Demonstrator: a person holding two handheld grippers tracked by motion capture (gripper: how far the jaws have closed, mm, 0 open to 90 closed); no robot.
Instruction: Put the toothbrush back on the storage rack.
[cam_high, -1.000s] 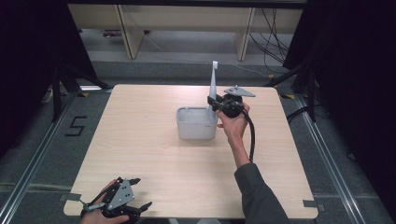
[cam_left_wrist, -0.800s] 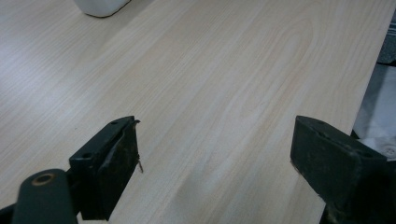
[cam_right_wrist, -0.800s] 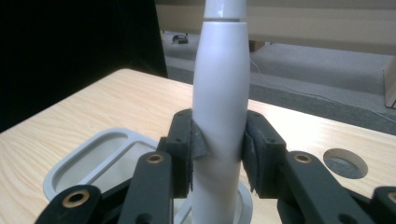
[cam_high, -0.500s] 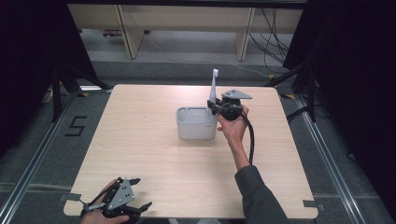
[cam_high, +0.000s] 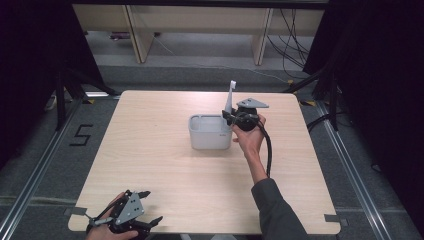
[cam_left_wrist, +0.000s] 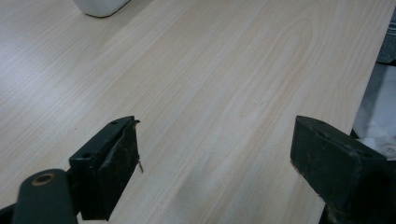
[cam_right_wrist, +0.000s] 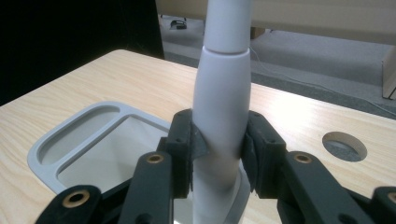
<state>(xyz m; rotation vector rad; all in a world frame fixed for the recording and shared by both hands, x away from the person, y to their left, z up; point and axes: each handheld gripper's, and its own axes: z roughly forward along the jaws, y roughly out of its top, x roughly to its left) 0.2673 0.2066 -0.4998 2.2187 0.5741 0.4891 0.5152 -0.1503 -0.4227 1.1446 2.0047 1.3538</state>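
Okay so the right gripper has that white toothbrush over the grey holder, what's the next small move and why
Probably lower it straight down. The right gripper is shut on the white toothbrush, upright, at the right end of the grey holder. In the right gripper view its lower end sits at the holder's rim, so easing down before opening the jaws seems safest. The left gripper rests open near the table's edge.

Smooth plastic toothbrush (cam_right_wrist: 221, 102) (matt wood table (cam_high: 160, 165))

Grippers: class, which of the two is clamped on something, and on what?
The right gripper, beside the grey holder: its jaws press a white toothbrush handle upright. The left gripper stands open over bare table.
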